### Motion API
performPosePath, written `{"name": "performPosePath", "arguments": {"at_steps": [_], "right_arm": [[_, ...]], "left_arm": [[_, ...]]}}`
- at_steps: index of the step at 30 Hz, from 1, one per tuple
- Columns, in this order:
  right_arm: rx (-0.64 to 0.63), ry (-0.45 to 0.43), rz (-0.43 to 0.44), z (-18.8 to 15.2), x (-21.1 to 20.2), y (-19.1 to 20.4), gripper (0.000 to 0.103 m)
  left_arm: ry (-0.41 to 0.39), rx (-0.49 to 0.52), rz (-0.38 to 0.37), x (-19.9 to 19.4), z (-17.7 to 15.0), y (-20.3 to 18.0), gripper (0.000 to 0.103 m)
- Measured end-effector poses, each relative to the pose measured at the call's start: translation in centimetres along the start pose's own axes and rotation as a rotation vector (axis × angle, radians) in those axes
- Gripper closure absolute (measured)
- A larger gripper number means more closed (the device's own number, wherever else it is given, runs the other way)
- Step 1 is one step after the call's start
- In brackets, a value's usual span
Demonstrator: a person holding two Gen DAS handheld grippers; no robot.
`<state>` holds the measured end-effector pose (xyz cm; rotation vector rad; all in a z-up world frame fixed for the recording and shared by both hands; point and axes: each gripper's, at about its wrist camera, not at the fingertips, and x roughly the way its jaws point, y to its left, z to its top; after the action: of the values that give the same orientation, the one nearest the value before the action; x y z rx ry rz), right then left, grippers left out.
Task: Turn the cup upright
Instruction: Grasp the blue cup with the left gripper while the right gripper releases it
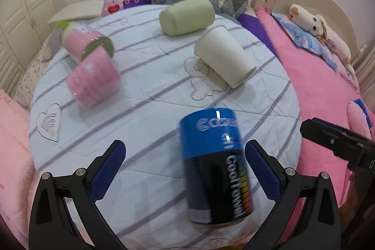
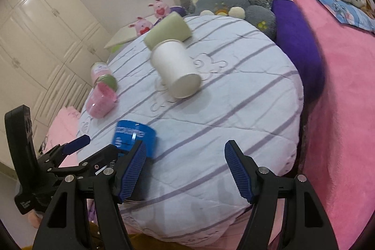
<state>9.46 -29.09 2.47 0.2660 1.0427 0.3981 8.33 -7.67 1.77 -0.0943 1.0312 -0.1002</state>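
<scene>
Striped bed cover (image 1: 145, 95) holds the white cup (image 1: 225, 57) lying on its side in the upper middle, so both claws, left (image 1: 185, 170) and right (image 2: 185, 172), hang wide and empty, ready to reach it.

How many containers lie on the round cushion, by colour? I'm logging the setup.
White: 1, cup
Green: 1, cup
Pink: 2, jars
Blue: 1, can
Total: 5
</scene>
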Motion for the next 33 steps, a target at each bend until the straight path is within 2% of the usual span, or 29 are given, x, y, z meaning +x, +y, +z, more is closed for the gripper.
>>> {"name": "performPosePath", "arguments": {"at_steps": [9,13,16,25,28,30,32,33], "right_arm": [[0.006,0.018,0.021,0.9,1.5,-3.6,0.032],[-0.003,0.036,0.035,1.5,2.5,-4.6,0.032],[-0.011,0.054,0.042,1.8,3.3,-5.1,0.032],[-0.035,0.092,0.078,2.3,5.5,-5.6,0.032],[-0.034,0.086,0.085,2.5,5.9,-5.9,0.032],[-0.035,0.082,0.087,2.6,6.0,-5.9,0.032],[-0.040,0.077,0.087,2.7,6.0,-5.8,0.032],[-0.042,0.075,0.088,2.7,6.0,-5.7,0.032]], "left_arm": [[0.096,-0.070,0.005,2.5,1.6,-2.0,0.000],[0.167,-0.082,0.016,3.8,2.1,-2.6,0.000],[0.204,-0.105,0.012,4.6,2.4,-2.7,0.000],[0.309,-0.170,0.064,6.7,2.5,-1.7,0.000],[0.353,-0.186,0.055,7.4,2.3,-1.5,0.009],[0.376,-0.174,0.071,7.6,2.2,-1.7,0.027],[0.365,-0.155,0.091,7.3,2.1,-1.9,0.035],[0.362,-0.151,0.091,7.1,2.1,-2.0,0.035]]}}
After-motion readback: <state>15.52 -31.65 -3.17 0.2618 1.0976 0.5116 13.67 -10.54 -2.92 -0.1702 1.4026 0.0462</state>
